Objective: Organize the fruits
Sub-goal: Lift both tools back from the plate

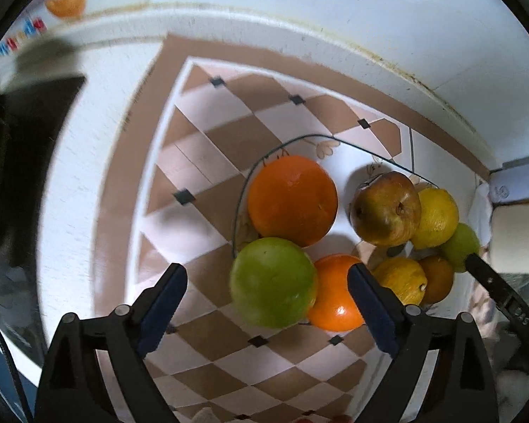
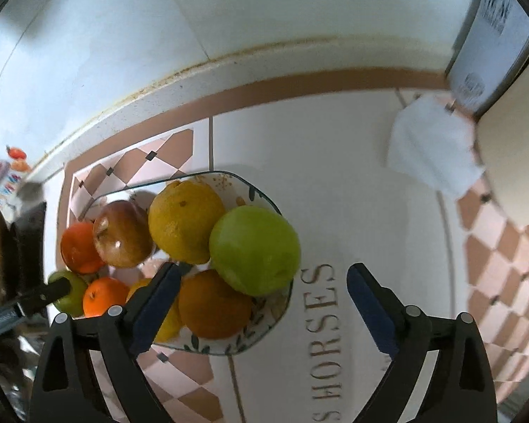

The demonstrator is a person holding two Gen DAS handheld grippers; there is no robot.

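1. The left gripper (image 1: 268,303) hangs with jaws wide, gripping nothing, over a round green apple (image 1: 273,282).
2. The right gripper (image 2: 264,303) also gapes empty.
3. Beyond, a patterned glass bowl (image 2: 261,338) holds oranges, yellow lemons and a reddish-brown apple (image 1: 386,208).

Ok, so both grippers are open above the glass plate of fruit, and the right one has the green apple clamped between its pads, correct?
Not quite. The right gripper is open with nothing clamped: in the right wrist view the green apple lies on the pile, clear of both pads. The rest holds: the left gripper is open too, and both hang over the glass plate.
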